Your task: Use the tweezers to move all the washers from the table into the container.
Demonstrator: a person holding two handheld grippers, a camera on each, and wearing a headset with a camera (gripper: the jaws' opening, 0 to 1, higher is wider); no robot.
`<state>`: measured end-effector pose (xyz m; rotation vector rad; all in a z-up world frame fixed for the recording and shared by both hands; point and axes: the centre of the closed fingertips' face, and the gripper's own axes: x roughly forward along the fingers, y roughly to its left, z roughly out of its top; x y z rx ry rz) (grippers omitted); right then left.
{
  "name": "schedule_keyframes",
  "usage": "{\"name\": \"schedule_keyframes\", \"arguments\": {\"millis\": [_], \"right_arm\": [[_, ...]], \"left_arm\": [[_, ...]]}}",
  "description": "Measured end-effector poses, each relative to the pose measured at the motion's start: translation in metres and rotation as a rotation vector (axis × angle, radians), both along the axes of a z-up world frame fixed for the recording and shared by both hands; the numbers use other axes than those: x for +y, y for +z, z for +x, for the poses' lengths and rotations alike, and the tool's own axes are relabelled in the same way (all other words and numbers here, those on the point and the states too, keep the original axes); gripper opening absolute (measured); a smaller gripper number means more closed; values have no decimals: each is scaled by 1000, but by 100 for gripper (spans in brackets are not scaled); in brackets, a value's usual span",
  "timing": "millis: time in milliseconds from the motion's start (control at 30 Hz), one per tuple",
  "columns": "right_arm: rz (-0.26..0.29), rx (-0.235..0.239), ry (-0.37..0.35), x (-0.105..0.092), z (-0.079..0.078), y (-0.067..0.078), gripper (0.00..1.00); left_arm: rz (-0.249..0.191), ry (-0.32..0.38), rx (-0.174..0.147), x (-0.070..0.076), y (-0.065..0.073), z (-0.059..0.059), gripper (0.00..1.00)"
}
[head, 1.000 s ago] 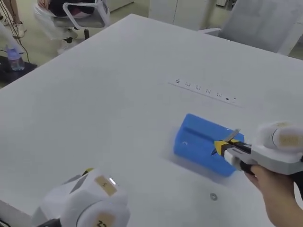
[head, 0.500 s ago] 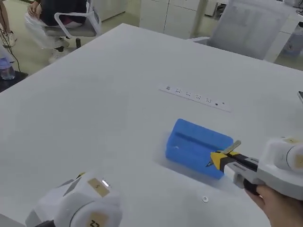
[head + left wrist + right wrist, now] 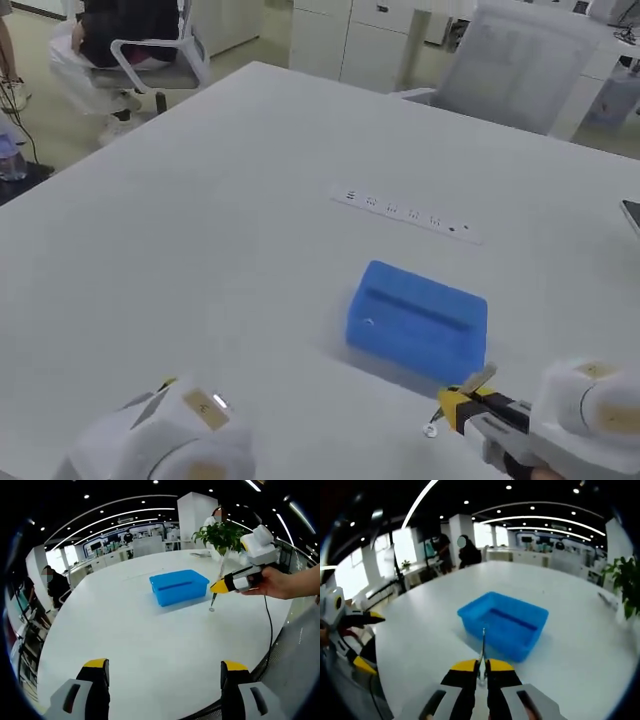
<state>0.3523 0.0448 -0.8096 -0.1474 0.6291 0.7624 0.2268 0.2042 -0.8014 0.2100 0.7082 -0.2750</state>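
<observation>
Right gripper (image 3: 481,666) pinches thin metal tweezers (image 3: 483,642), tips poking ahead of its fingertips; left gripper (image 3: 163,665) hangs, jaws wide apart.

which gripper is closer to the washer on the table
Right. The right gripper, shut on the tweezers, has their tip just over the washer beside the container. The left gripper is open and well off to the washer's left.
</observation>
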Motion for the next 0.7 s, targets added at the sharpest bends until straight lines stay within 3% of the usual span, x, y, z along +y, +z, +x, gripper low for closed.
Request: {"name": "schedule_keyframes", "arguments": {"millis": [133, 467, 700], "right_arm": [[1, 20, -17, -3, 1, -6, 3], [-21, 7, -13, -6, 3, -10, 4], [-55, -41, 9, -3, -3, -10, 3]], "left_arm": [[-7, 1, -2, 0, 0, 0, 94], [3, 1, 1, 0, 0, 0, 94], [3, 4, 1, 1, 0, 0, 94]]}}
